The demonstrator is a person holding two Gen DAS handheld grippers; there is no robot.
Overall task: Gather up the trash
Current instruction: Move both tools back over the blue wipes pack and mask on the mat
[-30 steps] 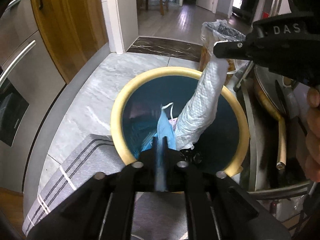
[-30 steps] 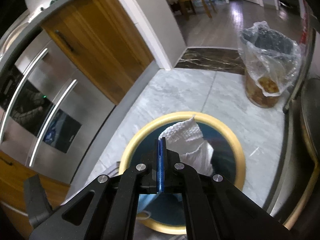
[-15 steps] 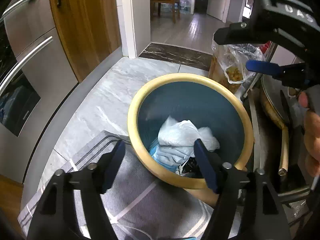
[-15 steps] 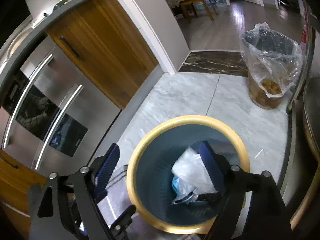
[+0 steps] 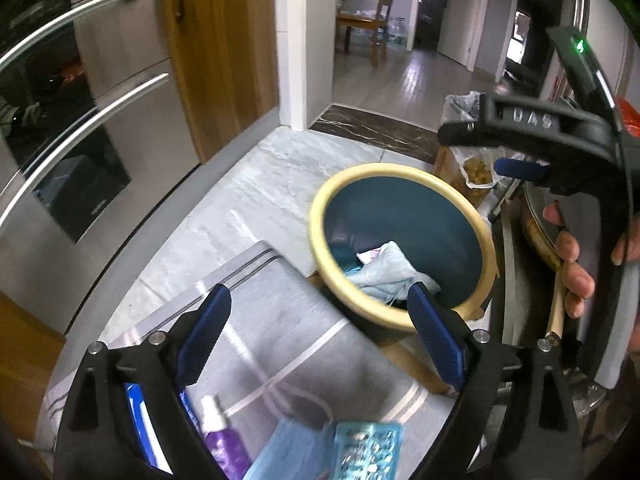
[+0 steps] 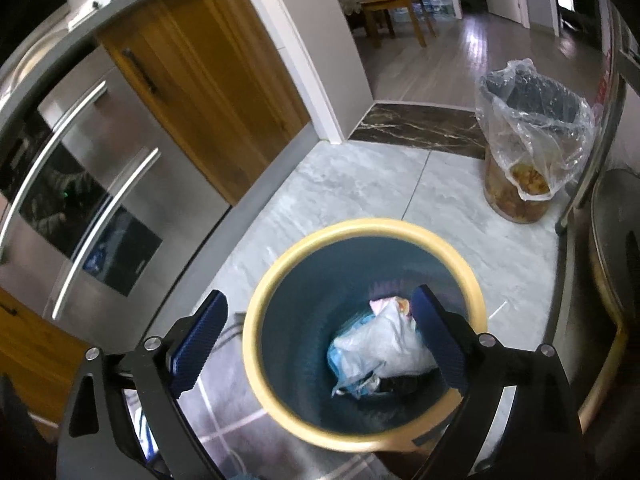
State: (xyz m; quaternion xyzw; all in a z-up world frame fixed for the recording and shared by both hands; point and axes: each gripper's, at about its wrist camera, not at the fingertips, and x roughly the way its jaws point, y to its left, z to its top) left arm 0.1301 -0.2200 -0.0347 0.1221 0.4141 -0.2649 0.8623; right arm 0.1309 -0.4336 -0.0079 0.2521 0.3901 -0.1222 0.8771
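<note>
1. Trash, a crumpled white paper towel with a pale blue face mask under it, lies at the bottom of the round bin, which has a cream rim and a dark teal inside.
2. Right gripper hangs over the bin's mouth, its jaws opening wide with nothing between the blue pads; the trash sits well below them.
3. Left gripper points down over a grey striped cloth on the surface just beside the bin; its jaws are opening too, and nothing is between them.
4. On the cloth near the bottom edge of the left wrist view lie another blue face mask, a teal blister pack and a small purple bottle.
5. A hand grips the handle of the right gripper at the right of the left wrist view.
6. On the marble floor beyond the bin stands a second bin lined with a clear plastic bag, with yellowish scraps in it.
7. Steel appliances and a wooden cabinet door run along the left.
</note>
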